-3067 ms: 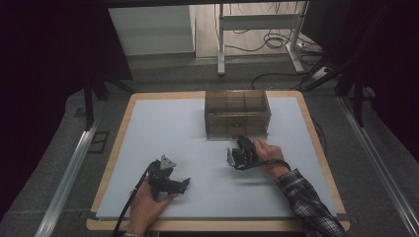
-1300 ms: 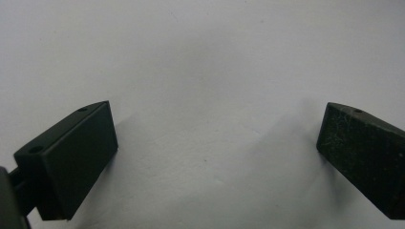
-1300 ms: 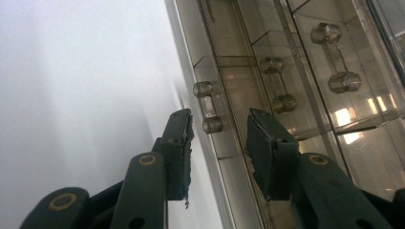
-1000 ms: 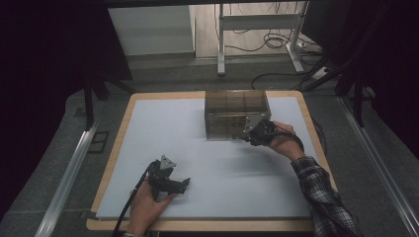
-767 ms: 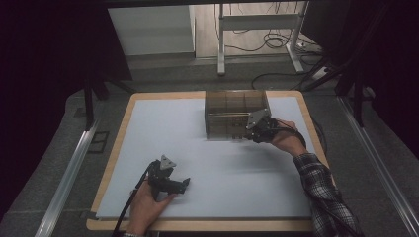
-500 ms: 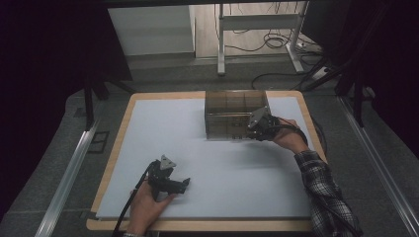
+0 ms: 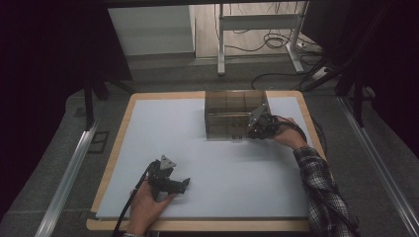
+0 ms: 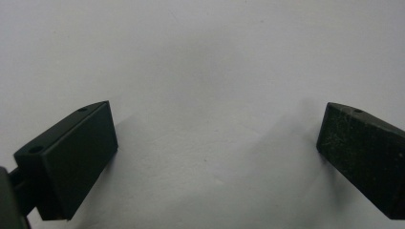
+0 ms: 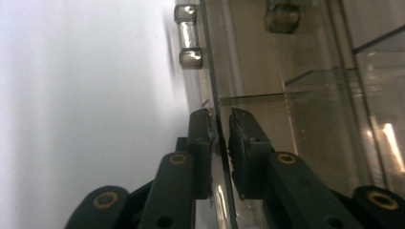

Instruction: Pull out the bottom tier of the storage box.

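Right tool [image 7: 253, 129]: jaws have just been closing and now clamp a thin transparent wall of the smoked clear compartment box [image 7: 232, 106]. In the right gripper view the right tool [image 9: 220, 125] has 1 pad on each face of the panel, outer pad on the table side, inner pad inside the box; the pads press the wall. A clear hinge barrel [image 9: 188, 38] sits on the same edge, toward 12 o'clock from the pads. Inner dividers of the box [image 9: 305, 71] show through the panel toward 2 o'clock.

Right hand [image 7: 286, 136]: holds the tool at the box's near right corner, at 4 o'clock from the box's middle; plaid sleeve [image 7: 321, 187] runs off toward 5 o'clock.

Box: stands upright on the white mat [image 7: 197, 148], toward 1 o'clock from the mat's middle, close to the far edge. Several compartments, contents not readable.

Left tool [image 7: 183, 185]: jaws stand wide apart with nothing between them. In the left gripper view the left tool [image 8: 217, 157] has its 2 black pads [image 8: 79, 152] low over bare white mat. It lies at 7 o'clock from the mat's middle, well apart from the box, gripped by the left hand [image 7: 148, 205]; its cable [image 7: 129, 207] trails toward 7 o'clock.

Table [image 7: 123, 133]: wooden rim shows around the mat.
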The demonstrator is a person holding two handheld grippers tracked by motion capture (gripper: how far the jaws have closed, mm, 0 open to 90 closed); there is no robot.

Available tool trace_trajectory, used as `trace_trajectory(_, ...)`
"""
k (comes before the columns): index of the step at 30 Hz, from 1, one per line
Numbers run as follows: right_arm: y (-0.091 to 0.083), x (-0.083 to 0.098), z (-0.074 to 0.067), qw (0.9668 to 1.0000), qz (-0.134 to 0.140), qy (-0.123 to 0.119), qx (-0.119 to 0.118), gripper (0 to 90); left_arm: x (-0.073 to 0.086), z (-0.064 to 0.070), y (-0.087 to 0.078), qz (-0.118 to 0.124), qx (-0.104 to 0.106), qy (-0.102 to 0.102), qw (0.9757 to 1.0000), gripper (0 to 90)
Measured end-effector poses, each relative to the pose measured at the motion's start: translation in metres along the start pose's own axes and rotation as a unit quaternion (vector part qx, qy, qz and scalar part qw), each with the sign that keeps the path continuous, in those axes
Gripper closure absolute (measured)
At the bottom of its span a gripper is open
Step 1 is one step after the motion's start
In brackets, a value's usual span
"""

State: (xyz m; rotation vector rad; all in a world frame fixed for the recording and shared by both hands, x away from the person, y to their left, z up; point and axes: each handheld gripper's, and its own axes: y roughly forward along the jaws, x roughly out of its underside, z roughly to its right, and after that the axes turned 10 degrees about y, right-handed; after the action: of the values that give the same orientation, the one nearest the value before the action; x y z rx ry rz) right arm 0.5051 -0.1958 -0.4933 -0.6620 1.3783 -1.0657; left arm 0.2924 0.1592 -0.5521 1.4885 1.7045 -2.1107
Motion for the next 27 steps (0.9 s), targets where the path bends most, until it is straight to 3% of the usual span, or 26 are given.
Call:
trace_trajectory(12, -0.001, 0.001, 0.004, 0.9993, 0.002, -0.021, -0.03, 84.7, 0.0, 0.0, 0.0, 0.0, 0.0, 0.0, 1.0, 0.0)
trace_trajectory(13, -0.002, 0.0, 0.003, 0.9995, 0.0, -0.024, -0.023, 84.8, 0.0, 0.0, 0.0, 0.0, 0.0, 0.0, 1.0, 0.0)
trace_trajectory(17, -0.004, -0.001, 0.0, 0.999, -0.001, -0.027, -0.036, 84.8, 0.0, 0.0, 0.0, 0.0, 0.0, 0.0, 1.0, 0.0)
trace_trajectory(19, -0.005, -0.002, -0.002, 0.9991, -0.004, -0.032, -0.028, 84.9, 0.0, 0.0, 0.0, 0.0, 0.0, 0.0, 1.0, 0.0)
trace_trajectory(21, -0.005, -0.001, -0.004, 0.9988, -0.003, -0.032, -0.038, 84.9, 0.0, 0.0, 0.0, 0.0, -0.001, 0.0, 1.0, 0.0)
trace_trajectory(27, -0.008, -0.001, -0.009, 0.9986, -0.002, -0.039, -0.035, 84.8, 0.0, 0.0, 0.0, 0.001, 0.0, 0.0, 1.0, 0.0)
